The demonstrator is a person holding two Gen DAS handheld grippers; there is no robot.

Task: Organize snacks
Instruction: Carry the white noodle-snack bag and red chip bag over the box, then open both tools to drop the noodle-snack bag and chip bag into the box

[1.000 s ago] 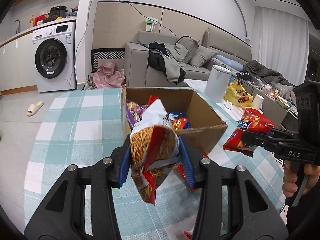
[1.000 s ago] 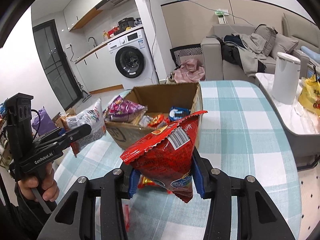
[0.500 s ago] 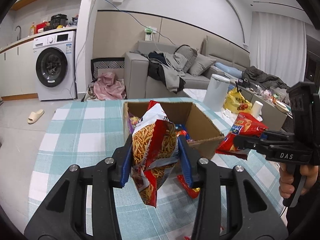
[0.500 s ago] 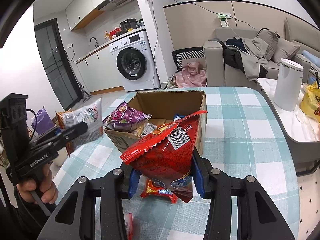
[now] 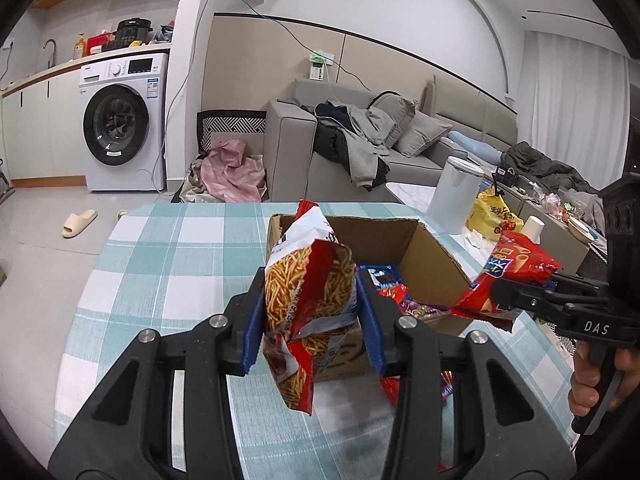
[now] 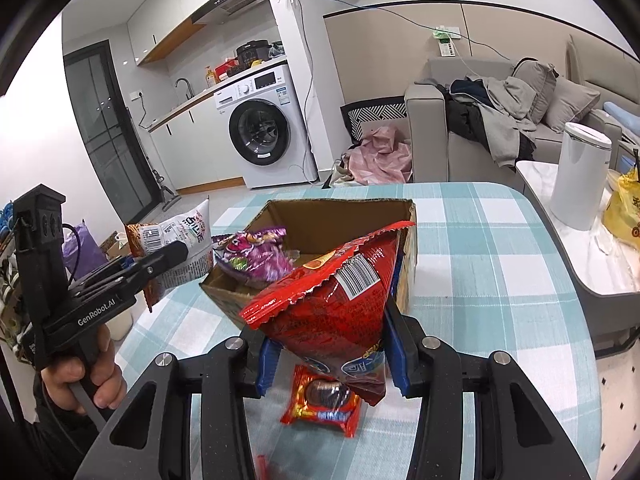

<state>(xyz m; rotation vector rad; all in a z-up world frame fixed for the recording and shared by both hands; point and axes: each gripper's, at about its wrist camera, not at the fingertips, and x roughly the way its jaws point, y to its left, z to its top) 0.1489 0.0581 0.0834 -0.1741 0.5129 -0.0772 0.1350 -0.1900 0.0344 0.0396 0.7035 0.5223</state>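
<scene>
A fries bag (image 5: 310, 304), printed with thin golden sticks, hangs clamped in the left gripper (image 5: 310, 320) above the near edge of an open box (image 5: 416, 248). The right gripper (image 6: 332, 344) pinches a red bag (image 6: 336, 304) with a white barcode, also raised near the box. Inside lie a purple pack (image 6: 256, 256) and a blue pack (image 5: 382, 276). A red biscuit pack (image 6: 322, 400) rests on the checked surface (image 6: 480, 260) below. "GenRobot.AI" marks the left tool, "DAS" the right. A washer (image 5: 120, 120) stands behind.
</scene>
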